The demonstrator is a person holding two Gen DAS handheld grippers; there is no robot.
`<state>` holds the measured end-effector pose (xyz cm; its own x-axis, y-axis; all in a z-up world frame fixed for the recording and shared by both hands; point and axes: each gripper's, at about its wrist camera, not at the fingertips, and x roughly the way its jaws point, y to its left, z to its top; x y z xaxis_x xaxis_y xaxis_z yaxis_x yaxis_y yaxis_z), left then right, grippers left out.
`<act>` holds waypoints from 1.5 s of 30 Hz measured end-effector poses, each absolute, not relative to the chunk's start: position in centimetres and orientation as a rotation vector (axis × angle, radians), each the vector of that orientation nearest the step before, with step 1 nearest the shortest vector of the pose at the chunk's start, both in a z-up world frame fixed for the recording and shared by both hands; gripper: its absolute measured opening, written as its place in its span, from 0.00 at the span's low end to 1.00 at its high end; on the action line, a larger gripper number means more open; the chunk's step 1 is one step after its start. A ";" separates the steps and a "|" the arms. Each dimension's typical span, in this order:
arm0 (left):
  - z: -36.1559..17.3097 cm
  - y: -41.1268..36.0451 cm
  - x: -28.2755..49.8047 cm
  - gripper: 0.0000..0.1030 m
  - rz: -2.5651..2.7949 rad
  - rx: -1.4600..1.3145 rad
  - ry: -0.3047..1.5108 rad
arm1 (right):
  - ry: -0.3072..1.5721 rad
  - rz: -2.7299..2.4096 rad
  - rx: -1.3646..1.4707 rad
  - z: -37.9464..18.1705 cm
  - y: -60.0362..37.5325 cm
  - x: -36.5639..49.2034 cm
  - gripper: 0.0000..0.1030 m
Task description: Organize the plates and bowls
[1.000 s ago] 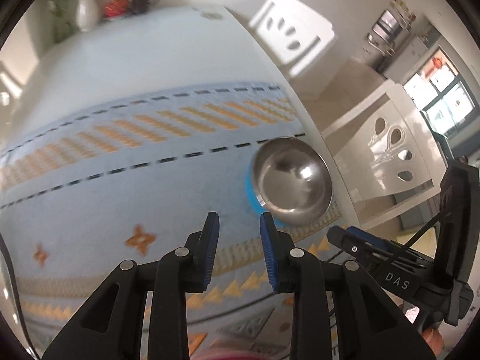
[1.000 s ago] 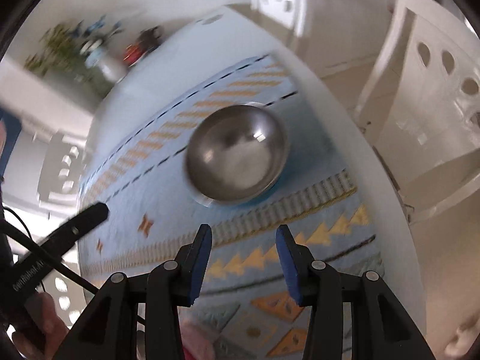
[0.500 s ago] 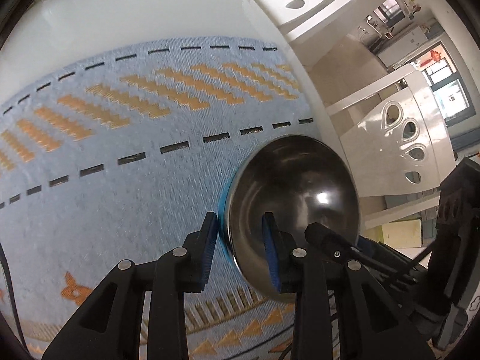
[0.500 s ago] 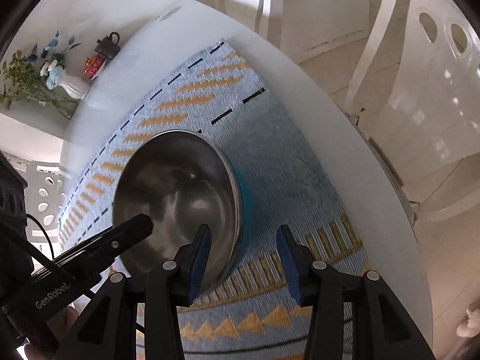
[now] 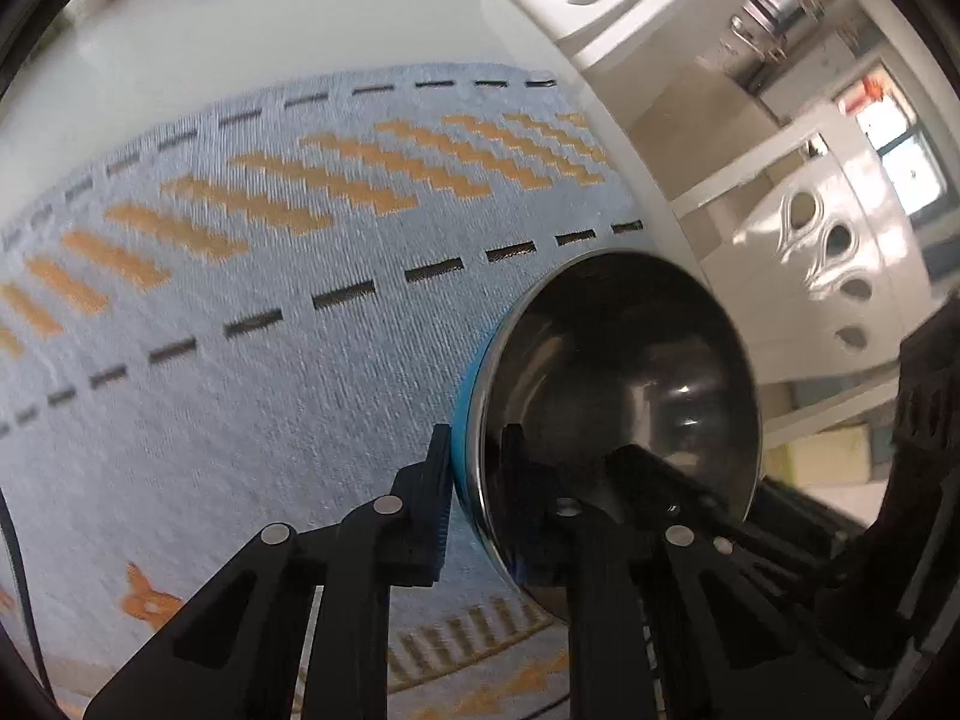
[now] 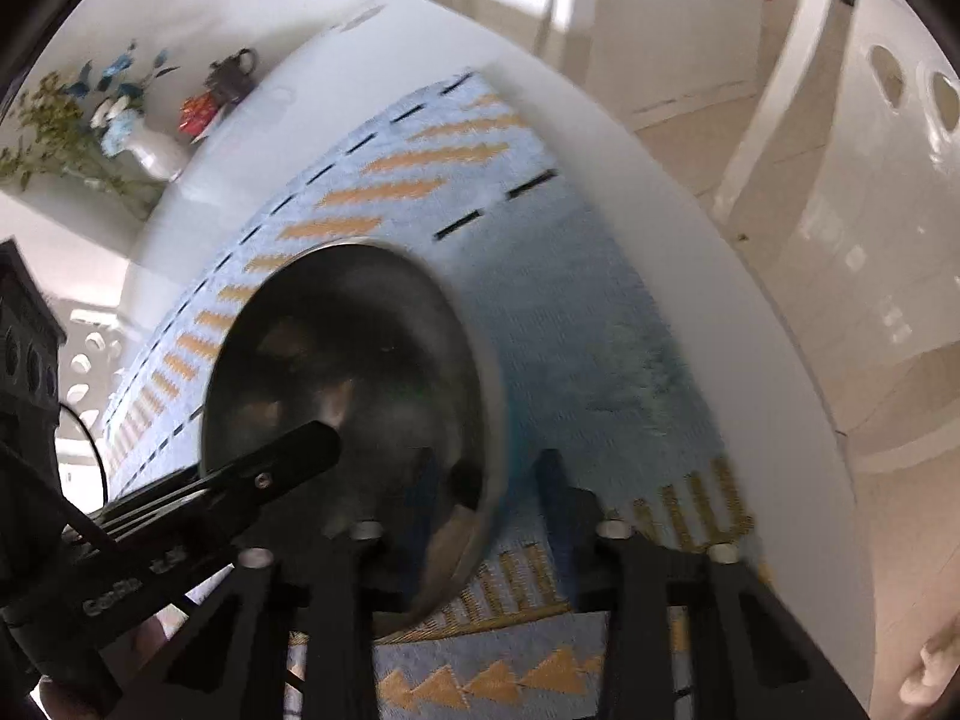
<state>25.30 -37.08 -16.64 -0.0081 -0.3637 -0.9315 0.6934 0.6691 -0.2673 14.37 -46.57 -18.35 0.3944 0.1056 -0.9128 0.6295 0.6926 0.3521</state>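
Where the blue patterned mat (image 5: 252, 396) covers the white desk (image 5: 240, 24), a steel bowl (image 5: 624, 396) sits in a blue bowl (image 5: 461, 420) near the mat's edge. The left claw (image 5: 474, 468) pinches their near rim. The right claw (image 6: 489, 480) straddles the opposite rim, fingers spread, blurred.

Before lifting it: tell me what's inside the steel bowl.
Inside the steel bowl, only dark reflections and one finger of each gripper hooked over its rim show; no food or dishes. Those fingers cover the near inner wall.
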 end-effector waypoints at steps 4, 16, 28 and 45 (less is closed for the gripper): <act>-14.6 -35.4 24.8 0.11 -0.869 0.276 1.304 | 1.094 -0.343 0.765 -17.5 -45.8 13.4 0.23; -5.8 -24.9 19.1 0.11 -0.765 0.201 1.192 | 1.058 -0.160 0.715 -9.6 -38.6 9.3 0.23; -4.4 -15.7 13.3 0.12 -0.617 0.072 1.191 | 1.216 0.019 0.635 -6.7 -30.2 6.9 0.23; -8.9 -10.7 9.2 0.10 -0.500 -0.006 1.345 | 1.480 0.062 0.546 -10.4 -25.4 5.0 0.25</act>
